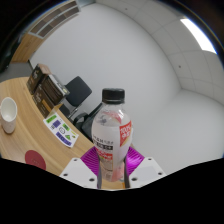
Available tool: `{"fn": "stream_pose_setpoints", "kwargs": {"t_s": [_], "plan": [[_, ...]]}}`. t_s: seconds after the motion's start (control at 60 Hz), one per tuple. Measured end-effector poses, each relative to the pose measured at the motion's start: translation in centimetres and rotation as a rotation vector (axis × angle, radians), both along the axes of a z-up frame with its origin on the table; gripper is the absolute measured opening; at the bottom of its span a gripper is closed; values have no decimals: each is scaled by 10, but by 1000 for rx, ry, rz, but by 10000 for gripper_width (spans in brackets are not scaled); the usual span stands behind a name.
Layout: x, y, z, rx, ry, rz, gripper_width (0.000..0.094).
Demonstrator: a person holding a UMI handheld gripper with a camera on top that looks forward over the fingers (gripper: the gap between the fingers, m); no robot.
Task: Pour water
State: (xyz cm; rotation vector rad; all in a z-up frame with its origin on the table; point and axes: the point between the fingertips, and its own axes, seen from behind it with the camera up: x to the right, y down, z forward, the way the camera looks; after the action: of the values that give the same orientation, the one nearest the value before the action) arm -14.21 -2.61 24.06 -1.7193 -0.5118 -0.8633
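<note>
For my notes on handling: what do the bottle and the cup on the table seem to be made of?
Bottle, between the hand-held gripper fingers: probably clear glossy plastic; see-through wall, printed label, dark cap. Cup: white, matte, perhaps paper; too small to tell.

Beyond the fingers rise plain white walls [150,60] and a ceiling with a long lit light panel [197,35]. Off to the left stands a wooden table [20,140], a black office chair [78,93] behind it.
</note>
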Motion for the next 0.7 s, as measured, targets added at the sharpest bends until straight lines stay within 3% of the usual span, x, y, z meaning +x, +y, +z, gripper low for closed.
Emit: {"fn": "stream_pose_setpoints", "kwargs": {"t_s": [0.167,0.4,0.7], "plan": [[-82,0,5,-57,-468,93,304],[-133,1,-46,-266,-1019,153,303],[-164,10,-60,-301,-1294,211,302]]}}
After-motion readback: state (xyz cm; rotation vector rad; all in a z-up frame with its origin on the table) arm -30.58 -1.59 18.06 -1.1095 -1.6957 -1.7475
